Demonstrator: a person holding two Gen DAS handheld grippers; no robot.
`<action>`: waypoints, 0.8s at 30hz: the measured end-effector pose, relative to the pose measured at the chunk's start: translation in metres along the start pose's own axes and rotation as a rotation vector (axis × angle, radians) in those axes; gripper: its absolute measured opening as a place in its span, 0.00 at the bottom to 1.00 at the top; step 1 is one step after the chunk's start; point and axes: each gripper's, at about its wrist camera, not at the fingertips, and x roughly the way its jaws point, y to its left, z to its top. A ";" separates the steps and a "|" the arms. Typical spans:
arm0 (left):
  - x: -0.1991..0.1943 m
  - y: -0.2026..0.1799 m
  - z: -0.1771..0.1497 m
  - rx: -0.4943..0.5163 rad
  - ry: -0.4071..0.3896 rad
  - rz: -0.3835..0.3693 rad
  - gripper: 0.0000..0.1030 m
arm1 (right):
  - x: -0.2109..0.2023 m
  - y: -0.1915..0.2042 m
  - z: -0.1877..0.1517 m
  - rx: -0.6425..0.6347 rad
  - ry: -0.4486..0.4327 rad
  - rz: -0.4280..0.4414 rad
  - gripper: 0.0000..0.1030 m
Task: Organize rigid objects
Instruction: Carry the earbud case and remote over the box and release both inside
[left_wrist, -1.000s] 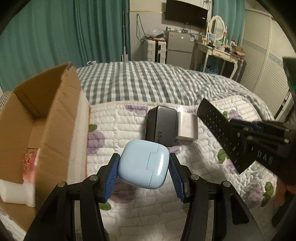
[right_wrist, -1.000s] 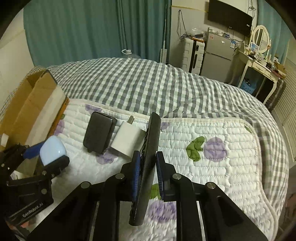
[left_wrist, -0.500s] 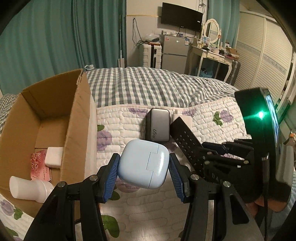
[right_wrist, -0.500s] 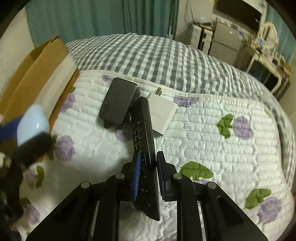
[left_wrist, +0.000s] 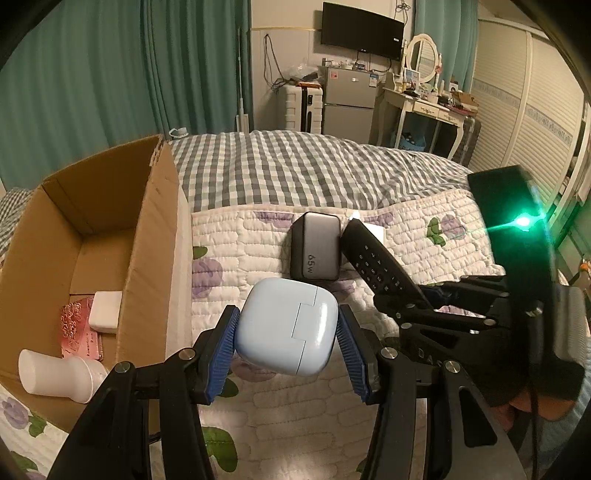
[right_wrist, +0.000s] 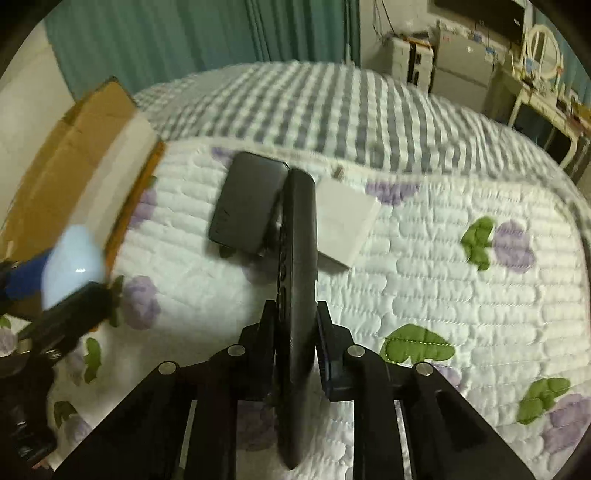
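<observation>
My left gripper is shut on a pale blue earbud case, held above the quilt just right of the cardboard box. My right gripper is shut on a black remote control, which stands on edge and reaches toward a dark power bank and a white charger lying side by side on the quilt. In the left wrist view the remote slants up from the right gripper beside the power bank.
The open box holds a white bottle, a pink packet and a small white block. A floral quilt lies over a checked bedspread. A dresser, fridge and curtains stand far behind.
The right gripper has come down and leftward with the remote, whose tip now reaches between the power bank and the charger. The left gripper has kept hold of the blue case, barely shifting.
</observation>
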 end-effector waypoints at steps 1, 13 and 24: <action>-0.002 -0.001 0.001 0.002 -0.003 -0.002 0.52 | -0.005 0.003 0.000 -0.011 -0.014 -0.011 0.18; -0.090 0.022 0.028 -0.013 -0.158 -0.050 0.52 | -0.104 0.020 0.003 0.026 -0.203 -0.059 0.18; -0.152 0.101 0.051 -0.023 -0.262 -0.003 0.52 | -0.184 0.119 0.055 -0.088 -0.362 0.008 0.18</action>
